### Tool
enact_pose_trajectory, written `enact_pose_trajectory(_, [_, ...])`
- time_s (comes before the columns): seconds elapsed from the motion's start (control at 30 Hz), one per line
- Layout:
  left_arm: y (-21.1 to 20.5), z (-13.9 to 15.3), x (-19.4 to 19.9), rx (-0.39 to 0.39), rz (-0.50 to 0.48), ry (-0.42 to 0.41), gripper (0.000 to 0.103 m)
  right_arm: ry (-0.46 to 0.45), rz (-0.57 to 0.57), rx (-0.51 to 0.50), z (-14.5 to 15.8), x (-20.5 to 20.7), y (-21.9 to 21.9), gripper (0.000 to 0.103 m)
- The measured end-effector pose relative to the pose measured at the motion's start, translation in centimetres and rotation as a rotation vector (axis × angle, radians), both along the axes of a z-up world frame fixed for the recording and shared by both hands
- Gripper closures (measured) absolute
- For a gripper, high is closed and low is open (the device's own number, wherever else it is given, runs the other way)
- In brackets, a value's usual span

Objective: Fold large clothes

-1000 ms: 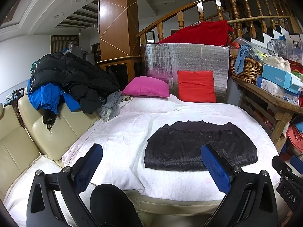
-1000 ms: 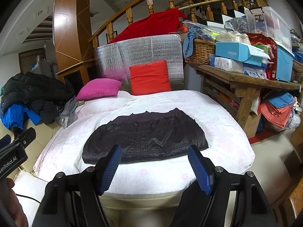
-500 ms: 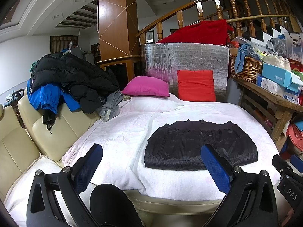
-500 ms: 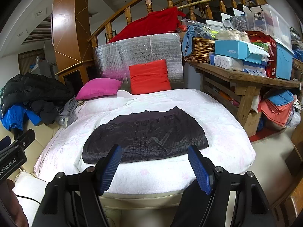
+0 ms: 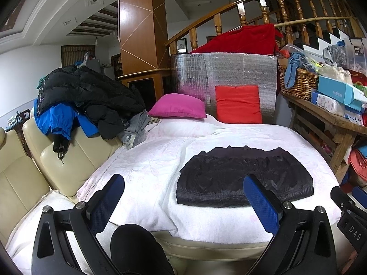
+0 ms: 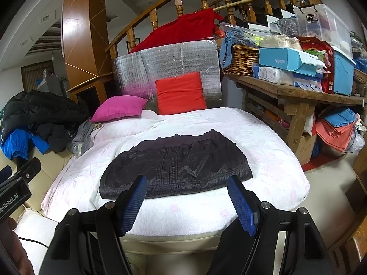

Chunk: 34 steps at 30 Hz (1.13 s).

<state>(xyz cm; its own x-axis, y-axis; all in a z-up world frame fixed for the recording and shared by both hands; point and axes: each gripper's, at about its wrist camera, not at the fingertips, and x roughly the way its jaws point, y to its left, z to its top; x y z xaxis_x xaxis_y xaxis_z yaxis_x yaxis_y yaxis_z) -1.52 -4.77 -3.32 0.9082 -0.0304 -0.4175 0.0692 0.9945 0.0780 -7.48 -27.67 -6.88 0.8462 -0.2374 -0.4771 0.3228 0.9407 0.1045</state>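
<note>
Bright, sharp, evenly lit; fisheye edges vignette dark.

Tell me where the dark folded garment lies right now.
The dark folded garment lies flat on the white bedspread, centre in the right wrist view, nearer than the red cushion and pink cushion.

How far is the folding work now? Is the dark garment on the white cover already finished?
The dark garment already lies flat as a compact folded shape on the white cover. Nothing is in hand: the left gripper and right gripper are open and empty, short of it. The clothes pile on the sofa looks unfolded.
</note>
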Motion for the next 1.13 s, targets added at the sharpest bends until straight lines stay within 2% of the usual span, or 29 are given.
enact_pose_trajectory(0.53, [0.2, 0.0, -0.3, -0.002, -0.023, -0.002, 0.000, 0.002, -0.014, -0.014, 0.1, 0.4, 0.6, 0.027])
enact_pose_trajectory(0.77, [0.7, -0.2, 0.7, -0.001, -0.020, 0.009, 0.000, 0.024, -0.018, -0.012, -0.2, 2.2, 0.7, 0.027])
enact_pose_trajectory(0.93, [0.6, -0.7, 2.3, 0.009, -0.051, 0.043, 0.000, 0.037, -0.010, -0.021, -0.3, 4.3, 0.6, 0.027])
enact_pose_trajectory(1.07, [1.0, -0.9, 4.6, -0.032, -0.105, 0.075, 0.000, 0.054, 0.007, -0.022, -0.4, 6.6, 0.0, 0.027])
enact_pose_trajectory(1.13, [1.5, -1.0, 6.8, -0.054, -0.101, 0.105, 0.000, 0.065, 0.005, -0.029, -0.4, 7.9, -0.8, 0.027])
